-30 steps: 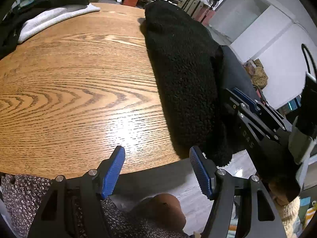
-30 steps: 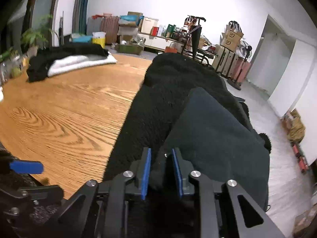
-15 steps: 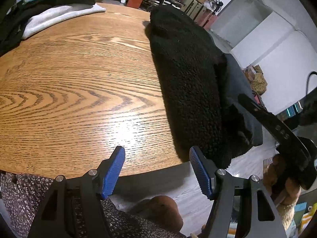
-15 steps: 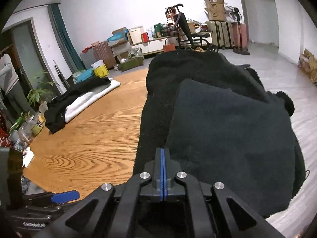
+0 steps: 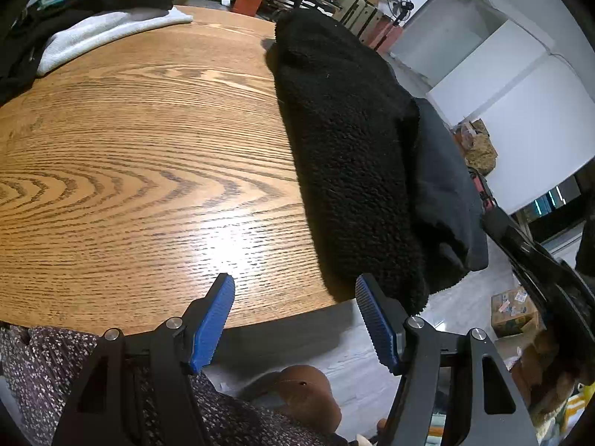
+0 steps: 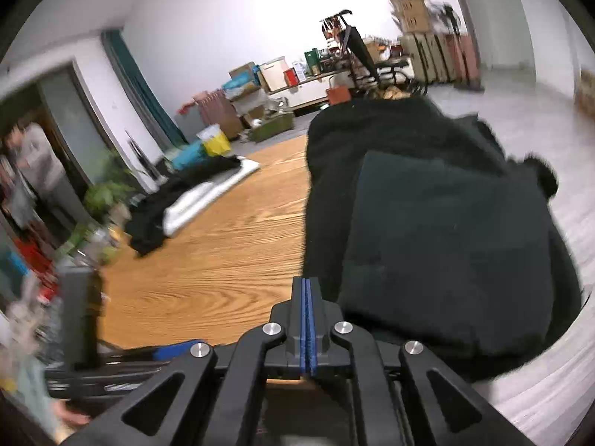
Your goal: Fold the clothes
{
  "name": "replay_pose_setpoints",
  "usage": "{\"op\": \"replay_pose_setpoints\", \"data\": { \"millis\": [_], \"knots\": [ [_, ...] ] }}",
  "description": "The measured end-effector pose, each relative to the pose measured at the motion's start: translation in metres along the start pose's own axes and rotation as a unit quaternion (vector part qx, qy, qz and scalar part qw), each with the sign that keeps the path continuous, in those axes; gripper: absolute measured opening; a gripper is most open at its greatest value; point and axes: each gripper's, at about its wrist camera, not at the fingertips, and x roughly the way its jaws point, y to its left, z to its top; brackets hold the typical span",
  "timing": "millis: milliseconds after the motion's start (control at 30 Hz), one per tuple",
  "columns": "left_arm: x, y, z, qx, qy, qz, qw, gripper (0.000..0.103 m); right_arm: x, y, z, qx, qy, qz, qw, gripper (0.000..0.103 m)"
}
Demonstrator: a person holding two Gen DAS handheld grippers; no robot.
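A black fleece garment (image 5: pixel 346 141) lies along the right side of the round wooden table (image 5: pixel 130 148), its near end hanging over the edge. A smooth dark panel (image 5: pixel 442 186) is folded on top of it. My left gripper (image 5: pixel 293 284) hovers open over the table's near edge, left of the garment's hanging corner, with nothing between its fingers. In the right wrist view my right gripper (image 6: pixel 305 286) sits just short of the fleece garment (image 6: pixel 334 186) and the dark panel (image 6: pixel 446 241). Its blue pads still meet, with no cloth between them, and the jaws are just starting to open.
A pile of black and white clothes (image 5: pixel 111 26) lies at the table's far left, the same pile of clothes (image 6: pixel 193 200) showing in the right wrist view. A patterned lap (image 5: pixel 44 364) and a brown shoe (image 5: pixel 308 390) are below the near edge. Boxes and shelves line the far wall.
The right gripper let go of the dark fabric, its jaws came together empty, and it drew back while rolling. The left gripper stayed open in the same place.
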Motion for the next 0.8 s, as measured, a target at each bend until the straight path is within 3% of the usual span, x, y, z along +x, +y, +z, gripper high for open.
{"op": "replay_pose_setpoints", "data": {
  "millis": [100, 167, 267, 400, 500, 600, 667, 800],
  "knots": [
    [-0.004, -0.004, 0.0, 0.004, -0.006, -0.014, 0.9999, 0.069, -0.019, -0.009, -0.005, 0.043, -0.006, 0.066, 0.997, 0.009],
    [-0.009, -0.008, -0.001, 0.009, -0.011, -0.03, 0.9994, 0.069, -0.032, -0.014, -0.007, 0.065, -0.009, 0.115, 0.991, 0.034],
    [-0.019, -0.018, -0.002, 0.025, -0.019, -0.056, 0.998, 0.069, -0.05, -0.012, -0.011, 0.066, -0.017, 0.138, 0.988, 0.04],
    [-0.029, -0.034, -0.007, 0.055, -0.029, -0.053, 0.9967, 0.069, -0.06, -0.002, -0.017, 0.04, -0.013, 0.081, 0.996, 0.05],
    [-0.031, -0.043, -0.011, 0.072, -0.028, -0.038, 0.9963, 0.069, -0.06, 0.006, -0.024, 0.002, -0.001, 0.0, 1.0, 0.052],
    [-0.029, -0.049, -0.014, 0.08, -0.025, -0.035, 0.9959, 0.069, -0.062, 0.021, -0.035, -0.066, 0.008, -0.077, 0.995, 0.054],
    [-0.027, -0.052, -0.015, 0.082, -0.022, -0.036, 0.9957, 0.069, -0.065, 0.029, -0.043, -0.102, 0.011, -0.098, 0.99, 0.063],
    [-0.028, -0.052, -0.015, 0.081, -0.006, -0.076, 0.9938, 0.069, -0.073, 0.038, -0.052, -0.141, 0.005, -0.103, 0.985, 0.07]
  ]
}}
